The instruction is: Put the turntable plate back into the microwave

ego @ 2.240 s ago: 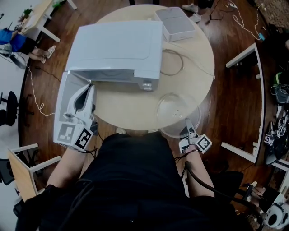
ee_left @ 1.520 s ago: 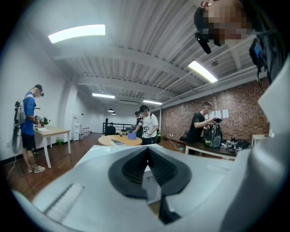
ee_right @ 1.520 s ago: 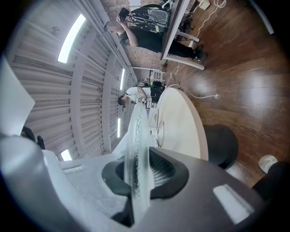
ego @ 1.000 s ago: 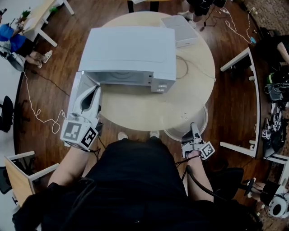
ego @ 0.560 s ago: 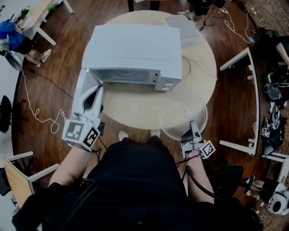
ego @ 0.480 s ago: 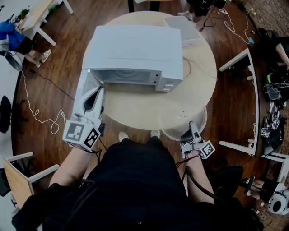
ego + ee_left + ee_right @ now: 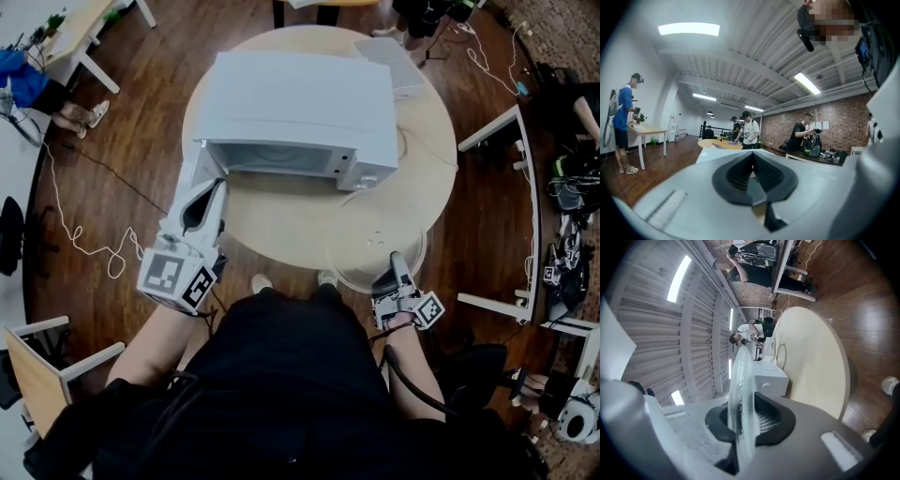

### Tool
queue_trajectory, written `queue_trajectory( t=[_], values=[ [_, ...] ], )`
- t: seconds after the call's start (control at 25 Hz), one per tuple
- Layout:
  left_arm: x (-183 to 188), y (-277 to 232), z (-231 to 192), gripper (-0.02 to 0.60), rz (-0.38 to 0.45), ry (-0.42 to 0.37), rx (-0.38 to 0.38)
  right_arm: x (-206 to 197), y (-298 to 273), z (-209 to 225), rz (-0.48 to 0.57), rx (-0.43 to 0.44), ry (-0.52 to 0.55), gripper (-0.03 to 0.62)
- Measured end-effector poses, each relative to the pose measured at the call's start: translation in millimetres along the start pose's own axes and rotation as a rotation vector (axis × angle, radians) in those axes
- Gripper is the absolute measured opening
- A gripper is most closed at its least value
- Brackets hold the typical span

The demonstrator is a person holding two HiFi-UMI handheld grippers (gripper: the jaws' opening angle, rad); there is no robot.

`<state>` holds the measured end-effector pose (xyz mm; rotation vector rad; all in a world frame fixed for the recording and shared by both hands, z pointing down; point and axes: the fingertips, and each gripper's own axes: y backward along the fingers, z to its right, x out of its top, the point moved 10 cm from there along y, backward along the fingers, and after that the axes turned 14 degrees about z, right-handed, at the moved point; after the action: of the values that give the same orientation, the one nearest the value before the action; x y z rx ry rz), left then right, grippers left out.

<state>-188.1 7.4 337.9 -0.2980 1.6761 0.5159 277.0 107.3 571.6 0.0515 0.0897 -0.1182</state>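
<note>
The white microwave (image 7: 295, 98) stands on the round table (image 7: 281, 220) with its door (image 7: 199, 169) swung open to the left. My left gripper (image 7: 208, 192) lies along the door's outer edge, its jaws closed on that edge (image 7: 752, 157). The clear glass turntable plate (image 7: 370, 239) hangs flat over the table's front right edge, and my right gripper (image 7: 392, 262) is shut on its near rim. In the right gripper view the plate (image 7: 740, 394) stands edge-on between the pads (image 7: 761, 420), with the microwave (image 7: 771, 378) beyond.
A flat white box (image 7: 398, 66) sits at the table's far right, and a thin cable (image 7: 417, 141) loops beside the microwave. White desk frames (image 7: 525, 187) stand to the right and a chair (image 7: 47, 356) at lower left. People (image 7: 750, 131) stand farther off in the room.
The plate lay on the table at first. It has since slid toward the front edge and now overhangs it in my right gripper's hold. My left gripper stays at the door.
</note>
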Motion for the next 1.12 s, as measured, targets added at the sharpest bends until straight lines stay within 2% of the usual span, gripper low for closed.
queue_trajectory(
  t=[0.52, 1.12],
  values=[
    [5.4, 4.2, -26.7, 0.008, 0.005, 0.0, -0.047, -48.6, -3.1, -4.9, -0.015, 0.0, -0.025, 0.031],
    [18.5, 27.7, -57.9, 0.008, 0.034, -0.003, -0.048, -94.6, -18.0, -19.0, -0.057, 0.006, -0.018, 0.032]
  ],
)
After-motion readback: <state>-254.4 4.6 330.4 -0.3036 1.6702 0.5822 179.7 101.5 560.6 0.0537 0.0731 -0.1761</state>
